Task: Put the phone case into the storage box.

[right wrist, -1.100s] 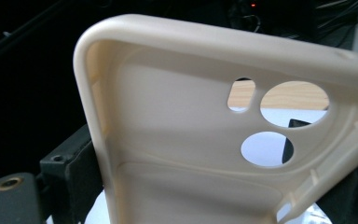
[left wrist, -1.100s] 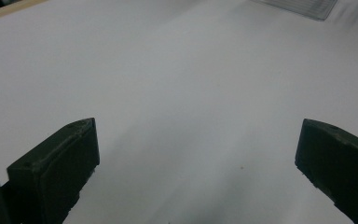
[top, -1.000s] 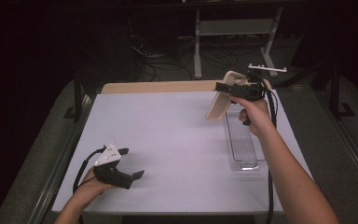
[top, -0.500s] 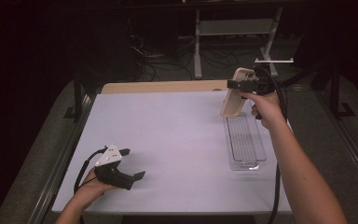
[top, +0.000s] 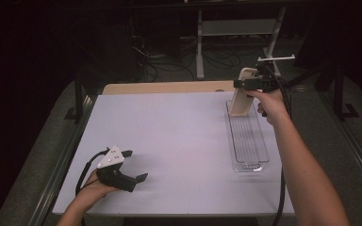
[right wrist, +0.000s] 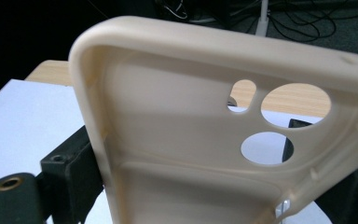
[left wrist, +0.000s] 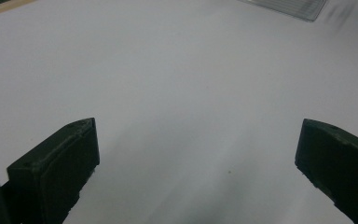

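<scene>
Beige phone case (top: 241, 94) in right fingers above clear tray (top: 249, 139); left fingers apart.

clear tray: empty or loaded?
Empty. In the high view the clear tray shows only its ribbed bottom; the phone case is held above its far end by the right hand-held gripper.

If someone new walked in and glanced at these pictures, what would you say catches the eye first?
Most striking is the cream phone case, held upright above the far end of the clear tray by the right gripper; its camera cut-outs show in the right gripper view. Next comes the left gripper, resting open on the white table near its front left corner.
</scene>
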Motion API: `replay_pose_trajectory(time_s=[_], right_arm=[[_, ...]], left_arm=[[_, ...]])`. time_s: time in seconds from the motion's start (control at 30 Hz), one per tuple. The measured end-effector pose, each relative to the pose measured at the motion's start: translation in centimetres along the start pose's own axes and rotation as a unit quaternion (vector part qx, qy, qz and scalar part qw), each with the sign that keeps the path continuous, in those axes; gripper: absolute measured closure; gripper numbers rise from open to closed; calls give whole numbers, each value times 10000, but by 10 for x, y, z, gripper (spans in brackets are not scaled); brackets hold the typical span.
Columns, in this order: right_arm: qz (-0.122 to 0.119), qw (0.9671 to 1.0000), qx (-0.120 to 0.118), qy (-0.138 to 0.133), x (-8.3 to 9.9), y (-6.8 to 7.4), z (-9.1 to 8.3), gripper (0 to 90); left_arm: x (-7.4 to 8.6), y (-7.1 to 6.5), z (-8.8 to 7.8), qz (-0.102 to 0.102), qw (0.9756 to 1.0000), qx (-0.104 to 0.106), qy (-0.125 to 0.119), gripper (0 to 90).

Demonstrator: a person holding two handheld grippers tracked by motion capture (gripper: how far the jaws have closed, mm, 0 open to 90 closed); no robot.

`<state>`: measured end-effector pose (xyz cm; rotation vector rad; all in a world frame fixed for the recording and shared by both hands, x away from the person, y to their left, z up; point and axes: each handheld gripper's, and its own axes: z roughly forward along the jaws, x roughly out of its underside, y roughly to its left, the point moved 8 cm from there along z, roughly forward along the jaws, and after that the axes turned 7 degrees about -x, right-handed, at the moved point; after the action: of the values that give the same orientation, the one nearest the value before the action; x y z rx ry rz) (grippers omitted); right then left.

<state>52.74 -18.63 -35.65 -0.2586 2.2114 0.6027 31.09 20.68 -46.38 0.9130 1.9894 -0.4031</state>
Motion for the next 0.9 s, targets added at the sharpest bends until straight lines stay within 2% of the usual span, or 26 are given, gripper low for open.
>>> replay_pose_trajectory(time_s=[0.1,0.2,0.27,0.3,0.33,0.37,0.4,0.43,0.47,0.83,0.9], right_arm=[[70,9999,73,116,3,-3,4,88],[81,9997,144,201,6,-6,9,88],[81,9994,203,251,7,-8,12,88],[69,9993,244,281,8,-9,14,88],[55,9991,291,306,8,-10,16,88],[86,9989,314,342,9,-10,17,88],[115,9986,338,379,10,-10,19,88],[85,9984,379,401,11,-11,20,88],[51,9981,428,430,12,-13,22,88],[-40,9946,800,659,18,-25,40,88],[6,9942,825,688,20,-26,43,88]], left_arm=[[-1,-2,0,-42,10000,-3,-15,0],[-1,-3,0,-9,10000,20,-48,0],[-1,-2,-1,84,10000,8,-14,0],[-2,-2,0,22,10000,9,-54,0],[-1,-1,-1,115,9999,-1,-4,0],[-1,0,-2,122,9999,-2,-9,0],[-1,0,-2,115,9999,-3,21,0],[-1,-2,-1,-35,10000,12,-40,0],[-2,-2,-1,-50,10000,14,-58,0],[-1,-2,-1,21,10000,35,-9,0],[0,-3,-1,30,10000,45,8,0]])
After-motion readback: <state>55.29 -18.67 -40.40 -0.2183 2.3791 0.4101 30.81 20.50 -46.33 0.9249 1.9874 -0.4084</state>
